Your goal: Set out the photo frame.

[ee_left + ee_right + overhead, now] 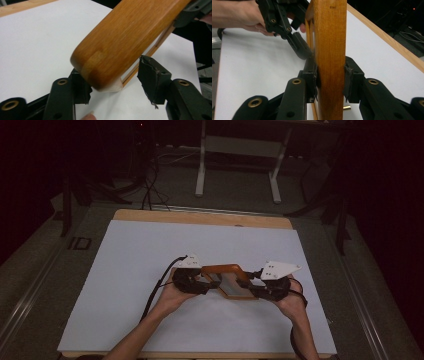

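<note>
Your right gripper [330,82] has both pads pressed flat against the two faces of the wooden frame [329,50], so it is clamped on that upright edge and carries it. Your left gripper [113,80] stands about half open around the frame's rounded corner [125,42]: the pad on the left of the left gripper view sits right against the wood, while the torn pad [151,80] on the other side stands clear of it, so that side has no grip yet. In the high view the frame [230,281] sits between your two grippers, the left one [192,281] at its left end and the right one [270,287] at its right end, near the middle of the table and toward your side; whether its lower edge touches the sheet cannot be told. In the right gripper view your left hand [239,15] and its black jaw reach in against the far part of the frame, and a small brass-coloured piece [347,108] shows low beside the wood. A black cable [157,287] trails from the left gripper across the sheet toward you. The frame is over a large white sheet [150,260] that covers a wooden tabletop [200,216], whose edge shows at the far side. Beyond it the room is dark, with a grey floor [235,190], loose cables and the white legs of another table [201,170].
</note>
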{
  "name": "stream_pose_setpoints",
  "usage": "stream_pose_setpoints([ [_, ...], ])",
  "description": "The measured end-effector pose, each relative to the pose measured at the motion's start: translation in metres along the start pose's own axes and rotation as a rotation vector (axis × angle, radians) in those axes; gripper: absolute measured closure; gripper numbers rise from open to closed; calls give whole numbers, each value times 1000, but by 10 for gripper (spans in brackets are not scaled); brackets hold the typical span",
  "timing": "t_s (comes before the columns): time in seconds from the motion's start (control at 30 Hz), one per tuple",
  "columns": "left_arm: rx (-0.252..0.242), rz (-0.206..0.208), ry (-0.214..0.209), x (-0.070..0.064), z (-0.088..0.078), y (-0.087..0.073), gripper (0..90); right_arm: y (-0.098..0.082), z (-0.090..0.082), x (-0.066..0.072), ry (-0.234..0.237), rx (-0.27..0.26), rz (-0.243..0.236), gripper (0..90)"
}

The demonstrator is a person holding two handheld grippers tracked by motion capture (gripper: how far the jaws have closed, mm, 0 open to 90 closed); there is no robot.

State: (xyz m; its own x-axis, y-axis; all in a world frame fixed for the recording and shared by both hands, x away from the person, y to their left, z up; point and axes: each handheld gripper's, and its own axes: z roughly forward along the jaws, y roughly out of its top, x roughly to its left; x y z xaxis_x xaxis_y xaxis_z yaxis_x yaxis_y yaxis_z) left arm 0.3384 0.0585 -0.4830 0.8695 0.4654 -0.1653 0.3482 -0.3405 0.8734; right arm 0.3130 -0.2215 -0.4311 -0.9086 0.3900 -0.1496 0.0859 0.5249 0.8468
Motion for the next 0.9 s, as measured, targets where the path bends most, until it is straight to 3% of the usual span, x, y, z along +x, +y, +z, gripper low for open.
stream_pose_setpoints([
  [0.3,-11,45,-4,-8,-2,2,559,-6,-6,-5,-16,17,10,649],
  [0.53,-20,55,-5,-10,-4,2,578,-9,-7,-6,-3,13,9,648],
  [0.67,-12,77,17,-12,-7,4,581,-9,-7,-5,1,20,4,646],
  [0.9,-23,60,8,-12,-15,6,582,-7,-4,-3,0,6,10,647],
])
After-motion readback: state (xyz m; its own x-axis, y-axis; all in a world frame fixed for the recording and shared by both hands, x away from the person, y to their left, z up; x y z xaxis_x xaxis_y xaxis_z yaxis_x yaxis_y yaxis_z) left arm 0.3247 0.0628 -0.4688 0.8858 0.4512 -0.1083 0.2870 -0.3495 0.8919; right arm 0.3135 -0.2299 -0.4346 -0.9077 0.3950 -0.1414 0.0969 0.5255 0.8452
